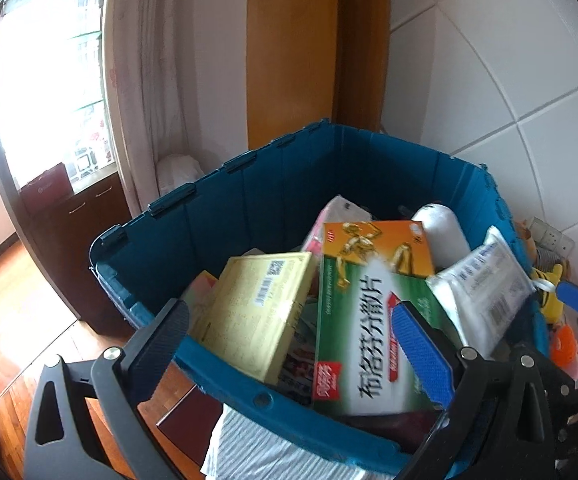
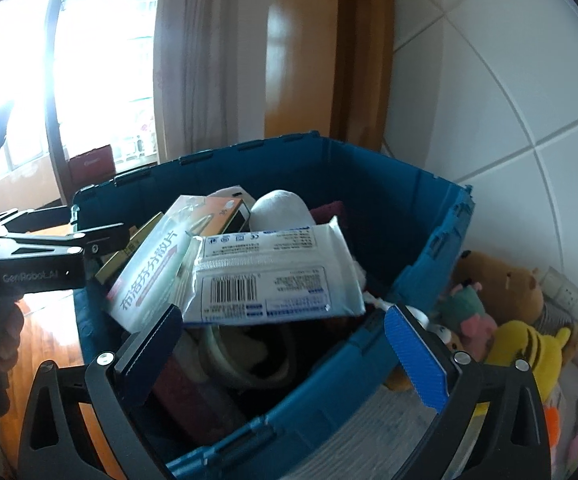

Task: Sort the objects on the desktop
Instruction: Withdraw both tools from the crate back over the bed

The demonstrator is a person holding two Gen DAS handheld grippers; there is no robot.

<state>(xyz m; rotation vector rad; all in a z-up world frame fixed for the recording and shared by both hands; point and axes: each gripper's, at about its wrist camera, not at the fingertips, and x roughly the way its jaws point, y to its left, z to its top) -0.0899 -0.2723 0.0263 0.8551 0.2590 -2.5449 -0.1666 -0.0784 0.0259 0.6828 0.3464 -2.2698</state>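
A blue storage crate [image 1: 273, 184] fills the middle of both wrist views, standing against a white tiled wall [image 1: 509, 60] with a wooden door frame [image 1: 289, 48] at twelve o'clock and a pale curtain [image 1: 137, 80] at ten o'clock. Inside it, a green and white medicine box [image 1: 369, 320] leans tilted at about five o'clock in the left wrist view, its upper end orange; just beside it at seven o'clock lies a yellow box [image 1: 257, 312] with a barcode label. A white wipes pack [image 2: 273, 276] rests on top of the heap, touching the medicine box, and a white rounded bottle [image 1: 445, 236] sits behind it at one o'clock. Outside the crate at three o'clock in the right wrist view, plush toys are heaped: a brown bear [image 2: 505, 284] above a yellow striped toy [image 2: 529, 352]. The left claw [image 1: 293, 344] hangs over the near rim, spread wide and gripping nothing. The right claw [image 2: 281, 344] is likewise spread wide over the crate, empty, with the wipes pack lying just beyond its tips.
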